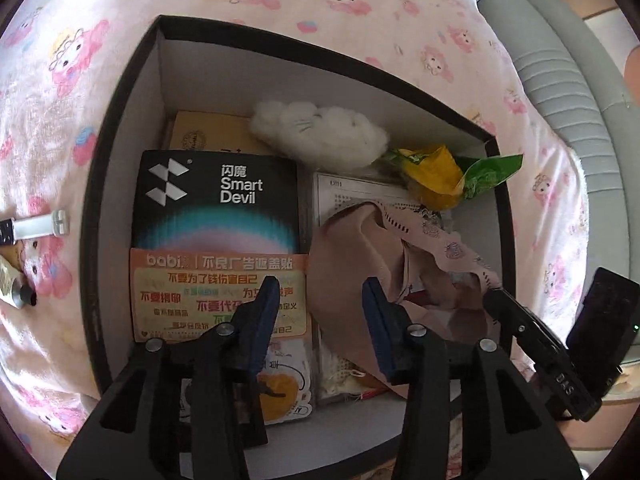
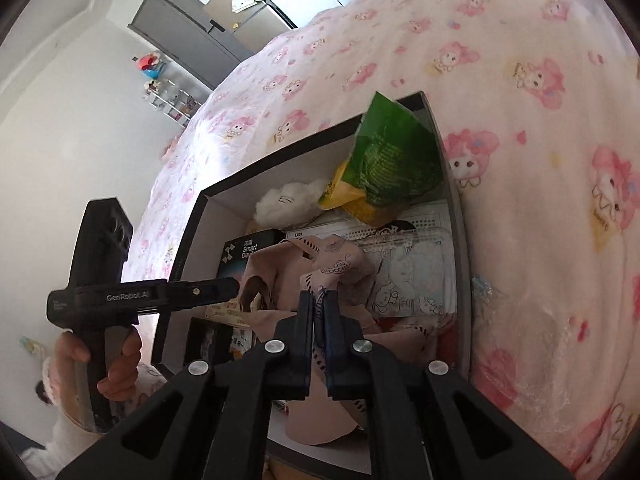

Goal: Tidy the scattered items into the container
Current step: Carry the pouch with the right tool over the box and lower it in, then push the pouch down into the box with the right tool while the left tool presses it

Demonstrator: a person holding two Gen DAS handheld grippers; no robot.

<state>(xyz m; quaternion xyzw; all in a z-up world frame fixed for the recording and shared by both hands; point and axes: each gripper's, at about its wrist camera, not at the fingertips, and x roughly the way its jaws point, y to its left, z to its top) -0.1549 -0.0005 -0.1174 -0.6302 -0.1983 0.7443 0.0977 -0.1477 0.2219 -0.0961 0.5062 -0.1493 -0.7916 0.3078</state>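
Observation:
A black-rimmed box (image 1: 120,128) sits on the bed and holds a Smart Devil box (image 1: 218,196), a white plush (image 1: 320,130), a yellow-green snack bag (image 1: 444,174) and a sticker card (image 1: 220,300). My right gripper (image 2: 319,300) is shut on a beige printed cloth (image 2: 316,276) and holds it over the box (image 2: 248,168); the cloth (image 1: 368,256) drapes into the box's right half. My left gripper (image 1: 320,300) is open and empty above the box, its right finger beside the cloth. The right gripper's fingers (image 1: 504,304) show at the cloth's edge.
The pink cartoon-print bedsheet (image 1: 360,12) surrounds the box. A white clip-like item (image 1: 40,226) and a small metal-tipped object (image 1: 16,292) lie on the sheet left of the box. A grey padded headboard (image 1: 560,88) stands at the right. A wardrobe (image 2: 192,24) stands far behind.

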